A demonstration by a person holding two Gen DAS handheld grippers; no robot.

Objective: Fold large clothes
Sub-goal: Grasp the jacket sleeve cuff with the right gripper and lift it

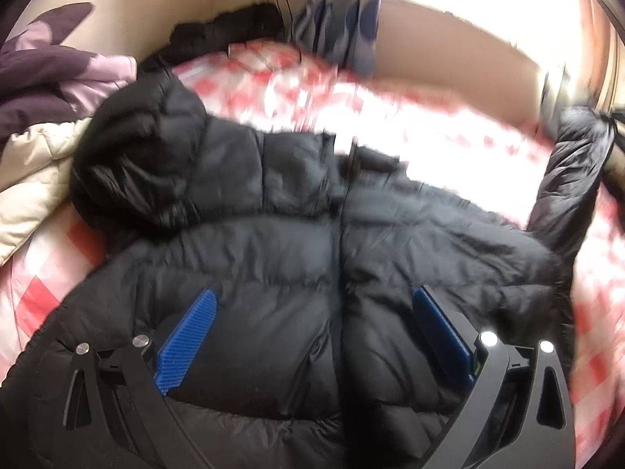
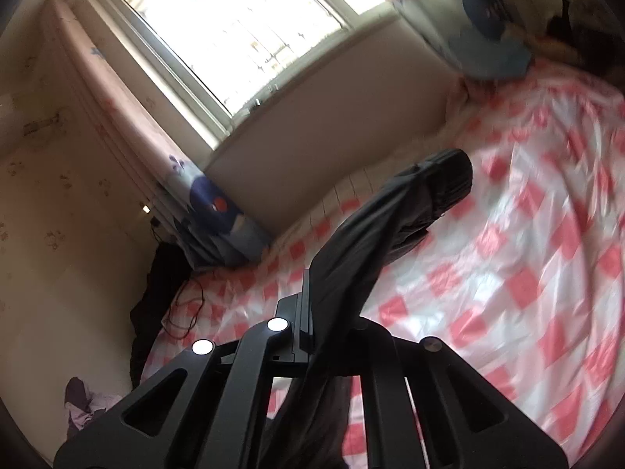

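A black puffer jacket (image 1: 297, 226) lies spread on a bed with a red and white checked cover (image 1: 390, 105), hood at the upper left. My left gripper (image 1: 312, 305) hovers over the jacket's body, wide open and empty, its blue pads (image 1: 187, 344) apart. The jacket's right sleeve (image 1: 570, 172) is lifted at the far right. In the right wrist view my right gripper (image 2: 332, 293) is shut on that black sleeve (image 2: 390, 226), whose cuff sticks up beyond the fingers above the checked cover (image 2: 508, 273).
Purple and cream clothes (image 1: 50, 90) are piled at the bed's left edge. A window (image 2: 242, 27) and patterned curtains (image 2: 218, 211) stand behind the bed. A dark garment and a cable (image 2: 183, 305) lie near the wall.
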